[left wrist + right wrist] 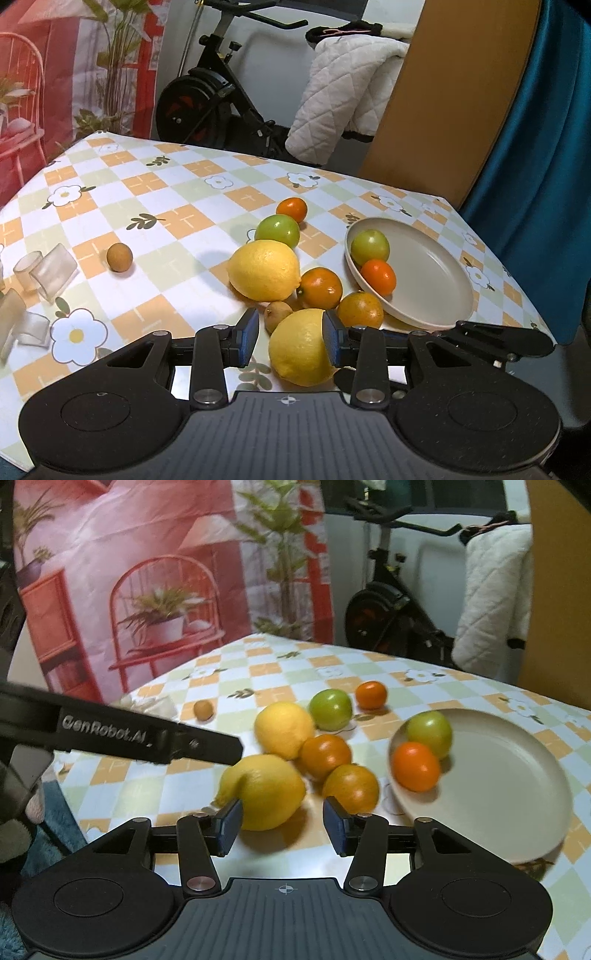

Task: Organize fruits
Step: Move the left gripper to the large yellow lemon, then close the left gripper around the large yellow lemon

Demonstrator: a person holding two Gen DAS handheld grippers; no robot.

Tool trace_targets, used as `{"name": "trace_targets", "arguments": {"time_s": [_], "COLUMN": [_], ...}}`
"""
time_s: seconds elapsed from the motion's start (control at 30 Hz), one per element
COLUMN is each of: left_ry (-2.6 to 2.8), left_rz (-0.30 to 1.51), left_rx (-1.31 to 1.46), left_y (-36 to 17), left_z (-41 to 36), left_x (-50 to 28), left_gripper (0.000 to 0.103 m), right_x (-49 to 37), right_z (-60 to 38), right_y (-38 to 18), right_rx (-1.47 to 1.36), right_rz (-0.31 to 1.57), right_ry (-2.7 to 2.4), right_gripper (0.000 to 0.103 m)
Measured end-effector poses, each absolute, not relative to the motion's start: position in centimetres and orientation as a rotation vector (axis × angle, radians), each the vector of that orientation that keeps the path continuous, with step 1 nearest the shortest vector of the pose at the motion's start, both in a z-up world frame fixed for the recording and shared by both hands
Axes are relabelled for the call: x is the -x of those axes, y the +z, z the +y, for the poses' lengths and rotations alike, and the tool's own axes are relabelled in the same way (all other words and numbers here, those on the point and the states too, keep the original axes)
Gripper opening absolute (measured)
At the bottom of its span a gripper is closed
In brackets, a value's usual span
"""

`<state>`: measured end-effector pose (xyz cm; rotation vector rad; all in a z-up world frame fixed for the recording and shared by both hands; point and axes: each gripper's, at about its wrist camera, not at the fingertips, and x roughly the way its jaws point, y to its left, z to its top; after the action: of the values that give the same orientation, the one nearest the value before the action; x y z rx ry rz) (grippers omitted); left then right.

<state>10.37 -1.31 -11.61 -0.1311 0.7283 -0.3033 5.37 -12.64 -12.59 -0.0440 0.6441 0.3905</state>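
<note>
Left wrist: tool (pixel 290 338) tilted down, straddling lemon (pixel 301 349).

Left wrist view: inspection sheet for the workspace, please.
Surface: checked tablecloth.
Job's things: plate holds green fruit and orange fruit; loose: near lemon, far lemon, two oranges, second green fruit, small orange, two brown fruits.
Clutter: clear plastic pieces, left edge.
Tools: left tool open, near lemon between its pads; right tool open, facing that lemon.
Cables: nothing seen.
Surroundings: exercise bike, white quilt, printed backdrop.
</note>
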Motion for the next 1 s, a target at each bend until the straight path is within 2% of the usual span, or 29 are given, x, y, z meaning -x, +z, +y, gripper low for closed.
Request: {"name": "trace_targets", "arguments": {"time_s": [0.1, 0.27, 0.37, 1.0], "left_ry": [-0.315, -0.350, -0.362, -0.380], "left_rz": [0.733, 0.735, 0.737, 0.788], "left_rx": [0.143, 0.140, 0.136, 0.186], "left_y": [-11.8, -12.1, -12.4, -13.8], "left_z": [-1.3, -1.7, -2.0, -1.7], "left_x": [-10.5, -10.6, -10.9, -11.9], "left_gripper": [0.049, 0.050, 0.057, 0.057], "right_x": [-5.7, -6.5, -7.0, -8.4], "right_z": [-12.3, -11.7, -11.4, -10.8], "right_y": [-13.0, -13.4, -13.6, -14.5], "right_rx": [0.044, 0.047, 0.056, 0.061], "right_rz": [0.658, 0.670, 0.674, 0.686], "right_ry": [0.399, 0.415, 0.426, 0.434], "right_gripper": [0.047, 0.053, 0.055, 0.061]}}
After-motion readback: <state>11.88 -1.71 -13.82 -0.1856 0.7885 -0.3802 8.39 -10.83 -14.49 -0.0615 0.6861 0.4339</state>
